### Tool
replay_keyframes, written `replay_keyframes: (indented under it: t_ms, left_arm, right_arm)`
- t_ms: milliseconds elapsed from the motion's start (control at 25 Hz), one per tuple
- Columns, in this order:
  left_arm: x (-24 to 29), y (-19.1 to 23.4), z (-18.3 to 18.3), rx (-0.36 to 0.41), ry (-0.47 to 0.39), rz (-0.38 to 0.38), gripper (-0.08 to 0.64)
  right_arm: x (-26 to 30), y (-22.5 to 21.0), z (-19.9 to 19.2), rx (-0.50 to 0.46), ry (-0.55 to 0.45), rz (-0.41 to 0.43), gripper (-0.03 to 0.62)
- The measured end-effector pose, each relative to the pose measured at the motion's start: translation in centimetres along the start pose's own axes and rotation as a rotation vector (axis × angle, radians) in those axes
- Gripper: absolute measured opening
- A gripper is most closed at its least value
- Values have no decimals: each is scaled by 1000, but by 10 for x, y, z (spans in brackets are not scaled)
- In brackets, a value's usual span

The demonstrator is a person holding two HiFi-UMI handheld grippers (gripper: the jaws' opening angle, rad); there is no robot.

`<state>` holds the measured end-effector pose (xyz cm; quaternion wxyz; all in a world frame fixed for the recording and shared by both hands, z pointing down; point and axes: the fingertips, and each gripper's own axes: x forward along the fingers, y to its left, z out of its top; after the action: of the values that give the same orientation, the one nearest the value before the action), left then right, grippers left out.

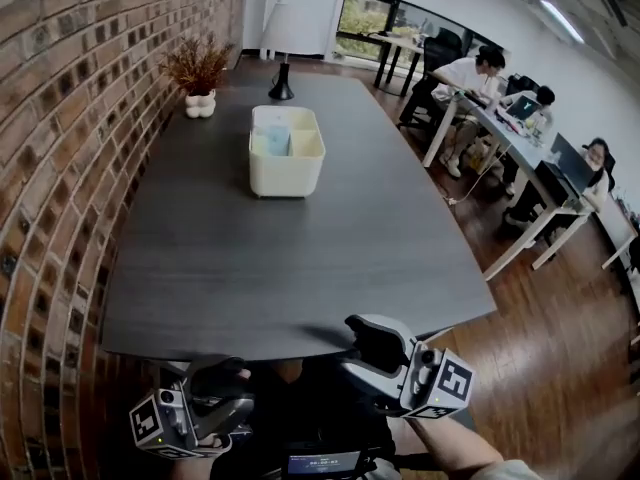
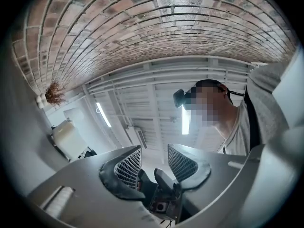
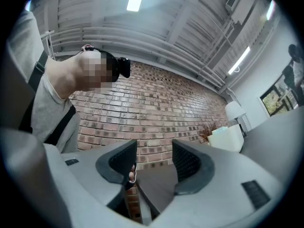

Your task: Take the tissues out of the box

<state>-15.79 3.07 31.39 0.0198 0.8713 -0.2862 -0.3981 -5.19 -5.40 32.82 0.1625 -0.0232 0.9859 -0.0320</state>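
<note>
A cream tissue box (image 1: 287, 173) stands on the far half of the dark table (image 1: 280, 268), with pale blue and yellowish tissue packs (image 1: 288, 141) showing in its open top. Both grippers hang below the table's near edge, close to the person's body and far from the box. My left gripper (image 1: 222, 386) (image 2: 154, 158) points up towards the ceiling; its jaws stand a little apart with nothing between them. The right gripper (image 1: 375, 340) (image 3: 154, 156) likewise has a gap between its pads and holds nothing. The box (image 2: 69, 137) (image 3: 227, 137) shows small at the side of each gripper view.
A brick wall (image 1: 60, 148) runs along the table's left side. A dried plant in a white pot (image 1: 198, 73) and a lamp (image 1: 282, 73) stand at the table's far end. People sit at desks (image 1: 500, 118) to the right, across a wooden floor.
</note>
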Motion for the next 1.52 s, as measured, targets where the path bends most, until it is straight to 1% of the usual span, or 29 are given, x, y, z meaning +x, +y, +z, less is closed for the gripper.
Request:
replay_keyframes:
  t_ms: [160, 280, 400, 520, 600, 680, 840, 960, 1080, 1160, 1240, 1360, 1440, 1520]
  left_arm:
    - [-5, 6, 6, 33, -6, 18, 156]
    - [-7, 11, 9, 68, -7, 32, 156]
    - [-10, 14, 16, 134, 22, 55, 156]
    - [-11, 22, 22, 203, 40, 101, 156]
    - [-7, 29, 24, 231, 36, 131, 156]
    - [2, 34, 27, 264, 54, 137, 156]
    - [23, 50, 44, 382, 189, 113, 156]
    - [42, 72, 53, 453, 246, 122, 156]
    - [62, 97, 55, 472, 281, 133, 156]
    - [74, 112, 55, 466, 303, 131, 156]
    - [87, 125, 55, 477, 342, 122, 156]
    - [106, 150, 54, 532, 451, 131, 156]
    - [116, 171, 51, 570, 547, 154, 162]
    - [125, 194, 50, 635, 661, 186, 225]
  right_arm:
    - [17, -26, 18, 10, -25, -19, 232]
    - [42, -50, 41, -28, -59, -27, 232]
    - [61, -67, 56, -59, -111, -40, 232]
    - [64, -80, 53, -61, -115, -59, 232]
    - [58, -87, 45, -54, -83, -64, 232]
    - [51, -93, 40, -45, -61, -67, 232]
    - [47, -94, 26, -28, -61, -86, 232]
    - [47, -91, 19, -52, -30, -80, 232]
    - [47, -91, 19, -69, -22, -74, 232]
    - [46, -92, 20, -60, -30, -74, 232]
    - [46, -92, 20, -52, -40, -77, 232]
    - [46, -92, 21, -47, -44, -72, 232]
    - [45, -92, 23, -44, -45, -68, 232]
    - [44, -93, 24, -38, -50, -67, 232]
